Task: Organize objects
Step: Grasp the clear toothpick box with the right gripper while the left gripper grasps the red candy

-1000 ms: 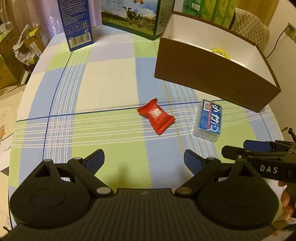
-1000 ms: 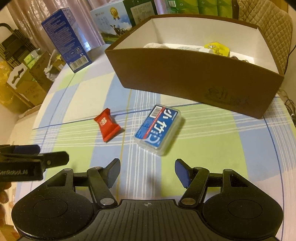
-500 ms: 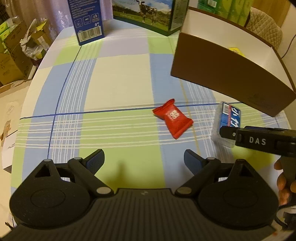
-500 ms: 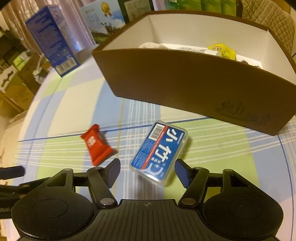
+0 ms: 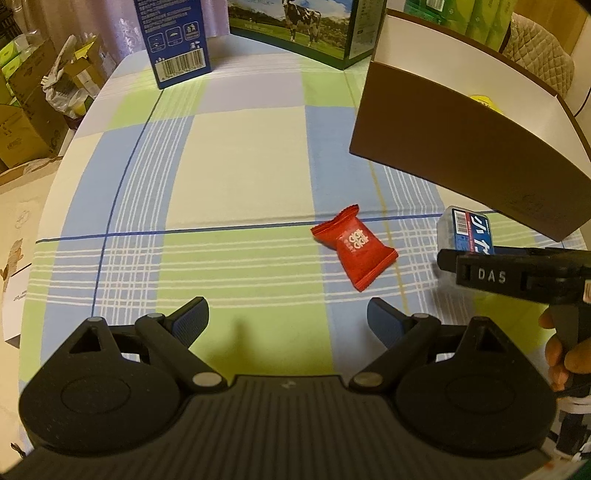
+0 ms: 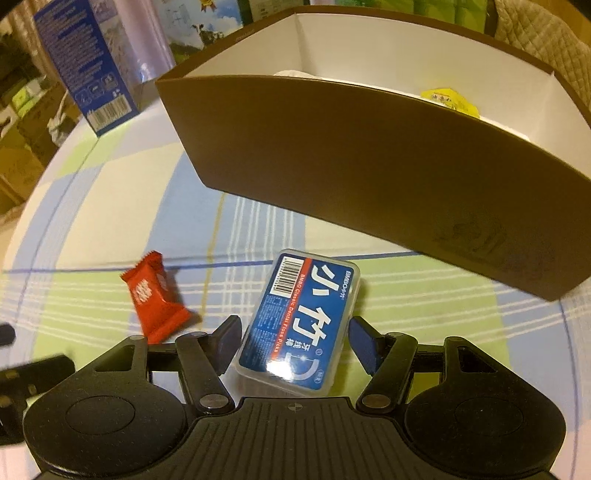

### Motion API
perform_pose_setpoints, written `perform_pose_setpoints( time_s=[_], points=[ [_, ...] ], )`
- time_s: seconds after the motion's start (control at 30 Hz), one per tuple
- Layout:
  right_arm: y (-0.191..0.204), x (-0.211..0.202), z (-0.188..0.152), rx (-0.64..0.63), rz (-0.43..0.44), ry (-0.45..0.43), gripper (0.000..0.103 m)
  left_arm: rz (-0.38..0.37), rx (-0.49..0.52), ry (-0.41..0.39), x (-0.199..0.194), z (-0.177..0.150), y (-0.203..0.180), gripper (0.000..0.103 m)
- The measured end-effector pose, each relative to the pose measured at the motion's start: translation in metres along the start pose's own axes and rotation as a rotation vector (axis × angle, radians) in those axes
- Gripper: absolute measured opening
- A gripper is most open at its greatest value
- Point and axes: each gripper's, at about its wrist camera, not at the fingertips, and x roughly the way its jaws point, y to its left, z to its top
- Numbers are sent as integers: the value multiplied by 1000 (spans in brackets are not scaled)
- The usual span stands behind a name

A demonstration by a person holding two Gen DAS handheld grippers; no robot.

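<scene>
A clear floss-pick case with a blue label [image 6: 301, 323] lies on the checked tablecloth, its near end between the open fingers of my right gripper [image 6: 295, 345]; the pads stand apart from its sides. Left of it lies a red snack packet [image 6: 153, 302], also in the left wrist view as the red packet [image 5: 354, 245]. My left gripper [image 5: 291, 319] hovers open and empty, short of the packet. The right gripper's black body [image 5: 517, 273] partly hides the floss case [image 5: 463, 230]. Behind stands the brown cardboard box [image 6: 369, 166], white inside.
Inside the box lie a yellow packet [image 6: 448, 99] and white items. A blue carton [image 5: 173, 37] and a milk carton with cows [image 5: 303, 26] stand at the far table edge. Cardboard boxes [image 5: 26, 122] crowd the floor at left. A hand [image 5: 565, 354] grips the right tool.
My right gripper has advanced and lowered until the floss case sits between its open fingers. The left gripper has drifted slightly left and forward; the packet and case have not moved.
</scene>
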Motion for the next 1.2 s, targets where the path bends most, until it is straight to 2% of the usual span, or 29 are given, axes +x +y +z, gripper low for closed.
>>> perform_pose_setpoints(
  time_s=[0.47,0.7,0.77,0.87,1.0,1.07,1.2],
  points=[
    [-74,-28,-21,103,-37,-13,57,-33,13,-6,41,23,-33,90],
    [-96,-43,-32,134,-42,-25,57,-37,-31,-7,65,41,-35,80],
    [-99,-45,-34,136,-39,-28,57,-25,-36,4,71,43,-36,65],
    [-100,-46,-32,137,-37,-26,57,-47,-56,28,78,41,-37,49],
    [-101,-44,-31,130,-33,-18,58,-58,-8,10,75,38,-45,36],
    [-102,-43,-32,133,-32,-15,58,-73,18,11,74,37,-49,26],
    [-100,-38,-28,126,-35,-4,58,-76,51,19,73,35,-55,26]
  ],
)
